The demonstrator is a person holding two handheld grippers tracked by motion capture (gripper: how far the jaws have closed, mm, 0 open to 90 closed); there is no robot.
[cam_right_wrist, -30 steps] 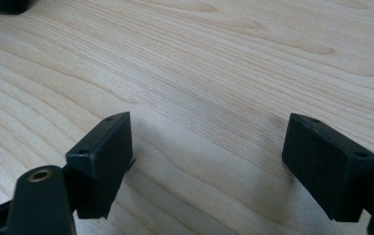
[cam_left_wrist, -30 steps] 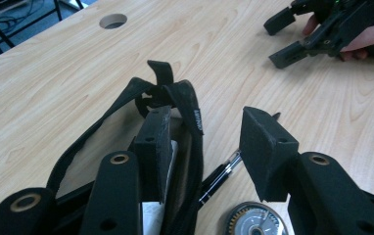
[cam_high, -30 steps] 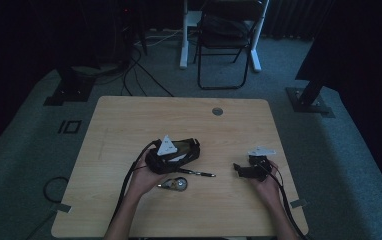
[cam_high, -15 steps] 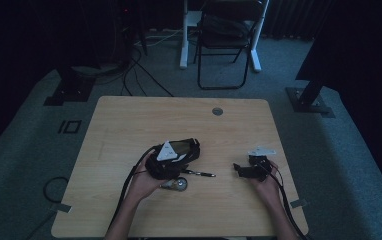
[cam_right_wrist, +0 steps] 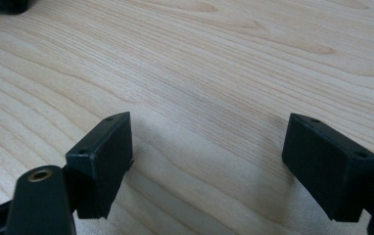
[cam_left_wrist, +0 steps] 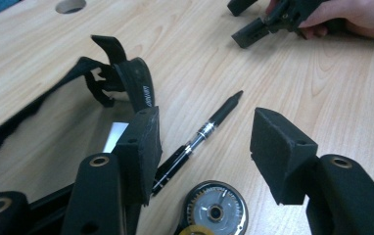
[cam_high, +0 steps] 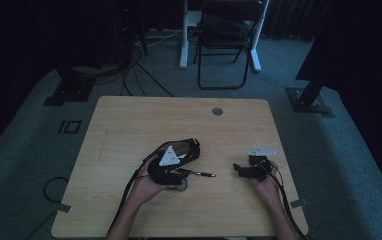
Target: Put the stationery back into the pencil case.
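My left gripper (cam_high: pixel 180 172) (cam_left_wrist: pixel 207 134) hovers low over the wooden table (cam_high: pixel 129 125), a grey three-cornered plate on top of it. Its jaws have just been opening and stand apart. A black pen (cam_high: pixel 202 174) (cam_left_wrist: pixel 202 134) lies on the table between and below them, untouched by the pads. A round metal disc (cam_high: pixel 181 186) (cam_left_wrist: pixel 216 212) lies just in front of the gripper's body. A black strap case (cam_high: pixel 188 148) (cam_left_wrist: pixel 133 85) lies to its left. My right gripper (cam_high: pixel 239 169) (cam_right_wrist: pixel 207 142) rests open over bare wood, and it also appears far off (cam_left_wrist: pixel 268 22), held by a hand.
A round cable hole (cam_high: pixel 217 111) (cam_left_wrist: pixel 70 5) sits near the table's far edge. Behind the table stand a folding chair (cam_high: pixel 229 45) and a white desk leg (cam_high: pixel 183 35). Cables run over the carpet at the left (cam_high: pixel 54 187).
The left gripper has shifted slightly toward the person and now partly covers the round disc. Its jaws have spread wider. The right gripper has stayed put.
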